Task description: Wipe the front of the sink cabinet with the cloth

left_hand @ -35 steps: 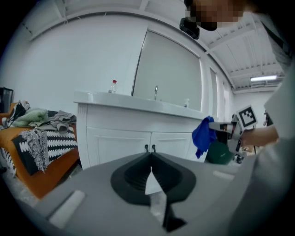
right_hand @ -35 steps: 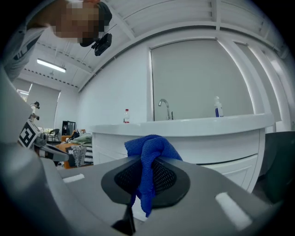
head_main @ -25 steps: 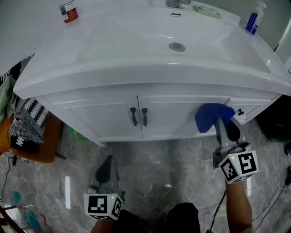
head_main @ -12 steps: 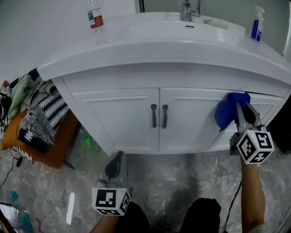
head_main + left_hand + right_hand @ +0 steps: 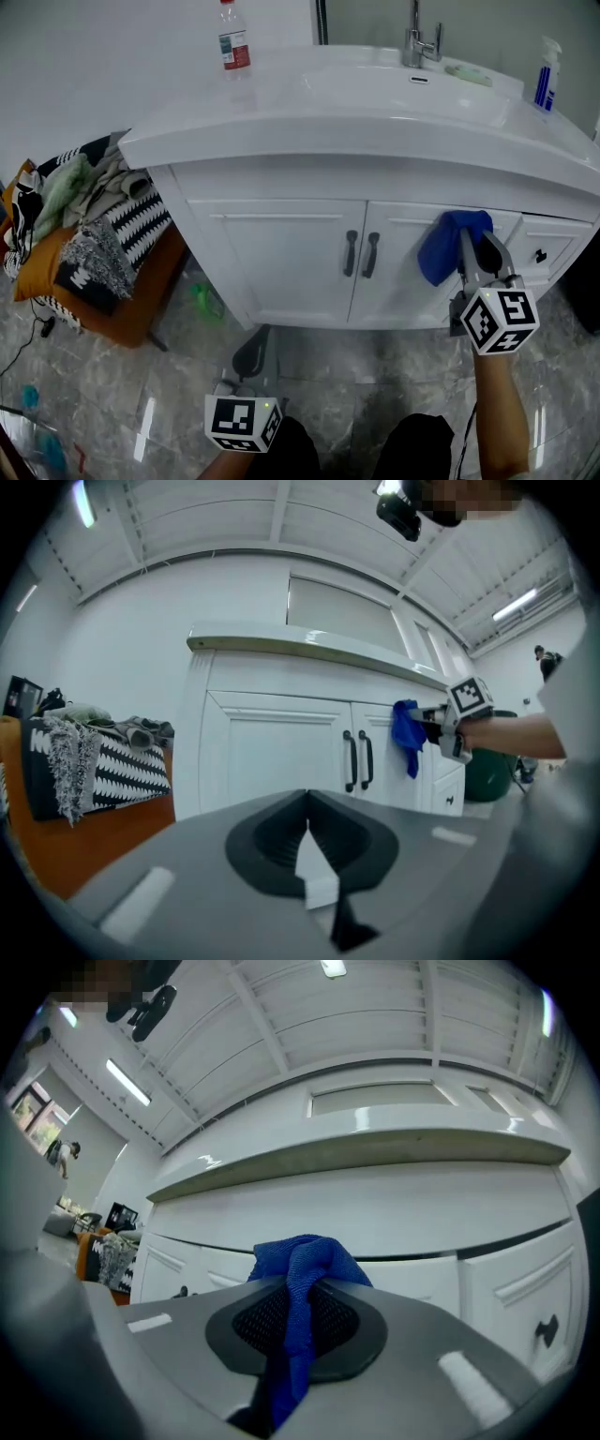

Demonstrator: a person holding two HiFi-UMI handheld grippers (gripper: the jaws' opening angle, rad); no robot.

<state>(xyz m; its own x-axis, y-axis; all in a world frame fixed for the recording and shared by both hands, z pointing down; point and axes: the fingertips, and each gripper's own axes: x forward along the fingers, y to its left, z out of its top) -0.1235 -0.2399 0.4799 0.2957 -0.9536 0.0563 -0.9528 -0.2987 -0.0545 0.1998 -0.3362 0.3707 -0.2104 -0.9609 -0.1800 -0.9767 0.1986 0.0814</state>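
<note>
My right gripper (image 5: 472, 246) is up at the cabinet (image 5: 281, 253) front, forearm (image 5: 497, 412) stretched forward, jaws clamped on the blue cloth (image 5: 446, 246). The cloth is bunched and woven-looking. It presses on the right door, right of the two dark handles (image 5: 361, 253) and just left of the drawer (image 5: 548, 246). My left gripper (image 5: 251, 356) is low over the grey marble floor (image 5: 112, 394), aimed at the cabinet but well apart from it, jaws together, nothing between them. The cabinet is white with panelled doors and carries a glossy white sink (image 5: 394, 89). A clear bottle (image 5: 233, 42) stands on its left back corner, a spray bottle (image 5: 547, 75) on the right. An orange seat (image 5: 122, 314) on the left holds piled clothes (image 5: 89, 220).
</note>
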